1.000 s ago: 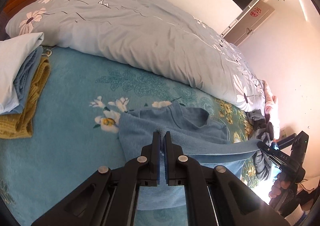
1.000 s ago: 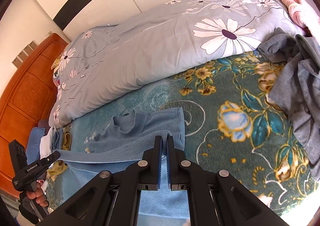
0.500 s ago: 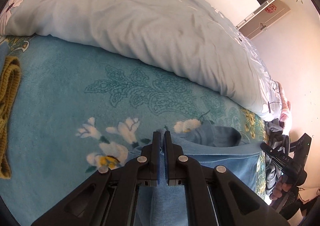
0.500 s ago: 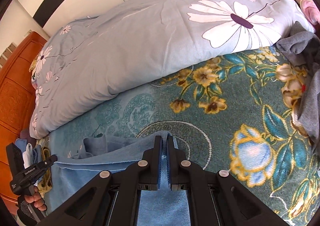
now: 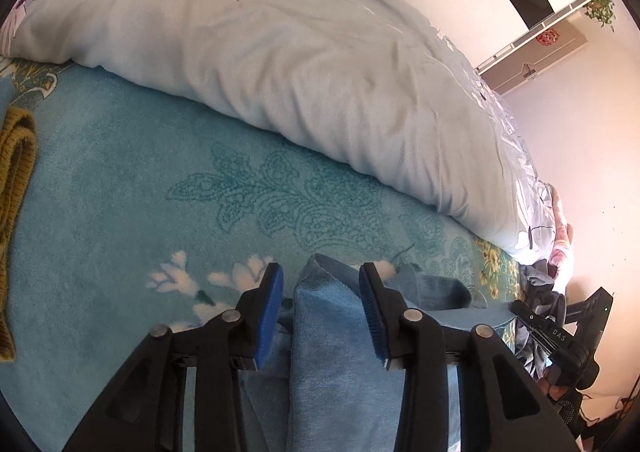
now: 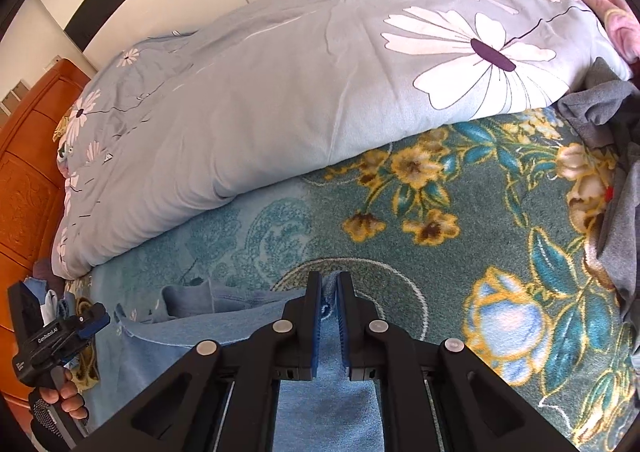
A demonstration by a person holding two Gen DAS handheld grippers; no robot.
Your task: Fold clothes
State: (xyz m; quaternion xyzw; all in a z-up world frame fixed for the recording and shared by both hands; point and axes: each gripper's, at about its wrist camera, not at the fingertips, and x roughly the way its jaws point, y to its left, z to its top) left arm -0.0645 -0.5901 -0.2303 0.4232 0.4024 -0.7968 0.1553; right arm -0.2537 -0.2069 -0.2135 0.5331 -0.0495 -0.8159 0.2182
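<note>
A blue fleece garment (image 5: pixel 332 336) lies folded on the teal floral blanket (image 5: pixel 120 211), its collar (image 6: pixel 188 298) toward the quilt. My left gripper (image 5: pixel 320 272) sits low over the garment's folded edge. Its jaws are opening, and the fold stands loose between the blue pads (image 5: pixel 270 304) with a gap on the left side. My right gripper (image 6: pixel 329 278) holds the other end of the same edge (image 6: pixel 320 372). Its jaws are starting to open, but the cloth still fills the narrow gap. Each gripper shows in the other's view: the right gripper (image 5: pixel 520 310), the left gripper (image 6: pixel 86 326).
A pale floral quilt (image 6: pixel 280 111) is bunched along the far side of the bed. A mustard knit garment (image 5: pixel 16 155) lies at the left. Grey clothes (image 6: pixel 612 179) are piled at the right, and a wooden headboard (image 6: pixel 24 179) stands at the far left.
Both grippers came down and forward, laying the blue garment's edge over toward its collar. The left jaws went from shut on the cloth to wide apart. The right jaws parted slightly.
</note>
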